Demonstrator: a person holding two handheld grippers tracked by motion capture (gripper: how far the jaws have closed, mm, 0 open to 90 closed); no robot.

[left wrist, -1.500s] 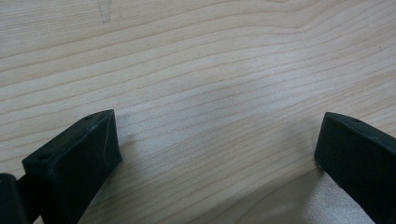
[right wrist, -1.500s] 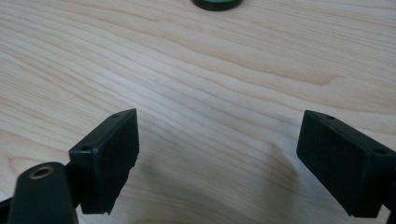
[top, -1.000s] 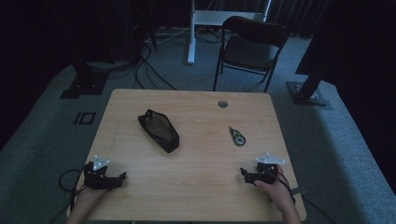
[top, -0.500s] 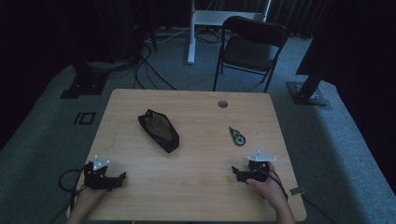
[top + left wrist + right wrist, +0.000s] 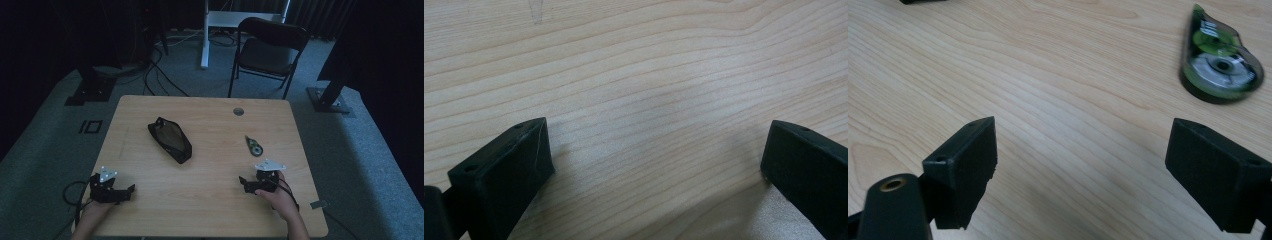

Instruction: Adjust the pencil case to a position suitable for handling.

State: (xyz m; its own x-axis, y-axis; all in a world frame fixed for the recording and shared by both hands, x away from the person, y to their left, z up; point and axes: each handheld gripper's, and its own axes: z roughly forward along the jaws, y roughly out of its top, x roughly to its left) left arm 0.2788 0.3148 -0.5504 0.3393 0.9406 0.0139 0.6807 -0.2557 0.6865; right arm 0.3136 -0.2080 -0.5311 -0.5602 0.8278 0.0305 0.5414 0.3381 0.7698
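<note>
Jaws of the right gripper (image 5: pixel 250 182) are being held spread, ready for the tape dispenser (image 5: pixel 1219 62) nearby; left gripper (image 5: pixel 122 192) likewise spread, parked on bare table (image 5: pixel 210 165).

high view: dim and underexposed, room around the surface (image 5: pixel 210 200) nearly black, floor grey and murky, fine detail soft.
surface: brightest area in the high view, evenly lit, no glare.
left gripper view: bright, wood grain sharp in the middle, soft broad shadow under the left tongs (image 5: pixel 656 165), near jaw edges slightly out of focus.
right gripper view: bright, grain clear, tape dispenser (image 5: pixel 1219 62) slightly blurred, small highlights on its plastic, faint shadow between the right tongs (image 5: pixel 1083 165).
</note>
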